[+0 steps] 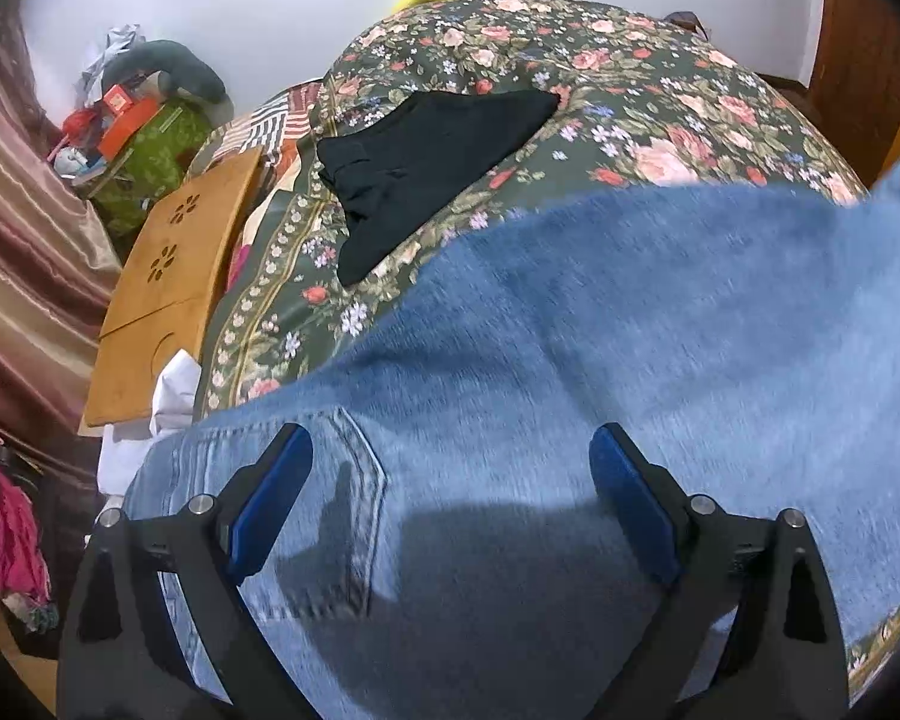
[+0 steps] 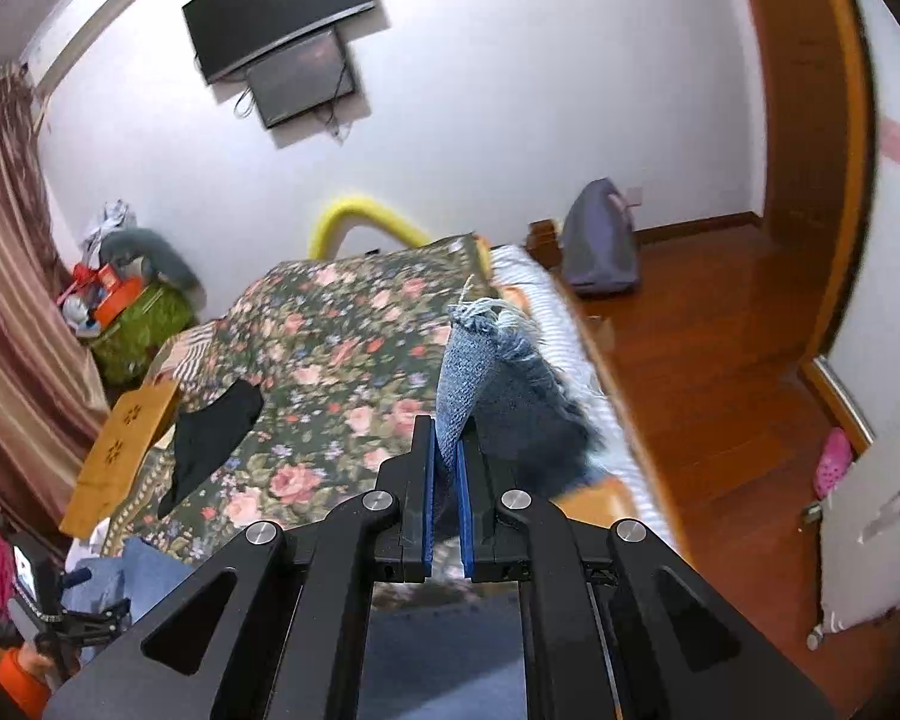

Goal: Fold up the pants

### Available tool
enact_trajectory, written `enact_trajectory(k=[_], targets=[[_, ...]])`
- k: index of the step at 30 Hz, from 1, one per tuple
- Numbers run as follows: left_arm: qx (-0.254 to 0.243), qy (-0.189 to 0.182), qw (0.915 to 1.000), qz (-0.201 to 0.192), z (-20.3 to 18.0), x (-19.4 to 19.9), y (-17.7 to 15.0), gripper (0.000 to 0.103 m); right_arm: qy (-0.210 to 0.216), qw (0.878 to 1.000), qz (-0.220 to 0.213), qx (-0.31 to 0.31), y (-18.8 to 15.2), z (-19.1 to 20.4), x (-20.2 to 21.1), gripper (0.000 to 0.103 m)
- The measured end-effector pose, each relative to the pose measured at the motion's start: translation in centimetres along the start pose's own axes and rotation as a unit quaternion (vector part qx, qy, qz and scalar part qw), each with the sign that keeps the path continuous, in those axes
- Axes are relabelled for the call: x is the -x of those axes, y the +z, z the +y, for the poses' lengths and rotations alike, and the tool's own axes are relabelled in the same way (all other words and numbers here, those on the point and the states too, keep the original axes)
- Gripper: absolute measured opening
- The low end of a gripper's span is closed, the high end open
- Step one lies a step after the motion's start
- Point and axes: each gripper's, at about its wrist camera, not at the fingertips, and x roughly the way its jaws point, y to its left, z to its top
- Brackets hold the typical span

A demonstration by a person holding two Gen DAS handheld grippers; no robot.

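Note:
Blue jeans lie spread on the floral bedspread, back pocket showing. My left gripper is open, its blue pads apart just above the waist area by the pocket. My right gripper is shut on the frayed hem of a jeans leg and holds it raised above the bed. The left gripper also shows in the right wrist view at the lower left, over the jeans' waist end.
A black garment lies on the bedspread beyond the jeans. A wooden lap tray rests at the bed's left side. Cluttered green box and curtain stand left. Wooden floor and bag are right of the bed.

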Motion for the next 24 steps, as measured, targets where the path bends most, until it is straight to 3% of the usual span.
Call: enact_trajectory(k=[3, 10, 22, 24], targets=[[0.001, -0.006, 0.9999, 0.009, -0.6, 0.1, -0.9, 0.095, -0.009, 1.000, 0.012, -0.006, -1.4, -1.9, -0.1, 0.005], [0.030, -0.009, 0.9993, 0.020, -0.9, -0.2, -1.9, 0.095, -0.054, 0.995, 0.089, 0.008, -7.6, -4.7, -4.3, 0.005], [0.051, -0.013, 0.9984, 0.018, -0.7, -0.5, -2.3, 0.099, -0.068, 0.980, 0.185, -0.031, -16.7, -9.9, -6.6, 0.006], [0.054, -0.015, 0.9983, 0.017, -0.6, -0.6, -2.4, 0.099, -0.076, 0.977, 0.195, -0.031, -17.5, -10.0, -6.8, 0.012]])
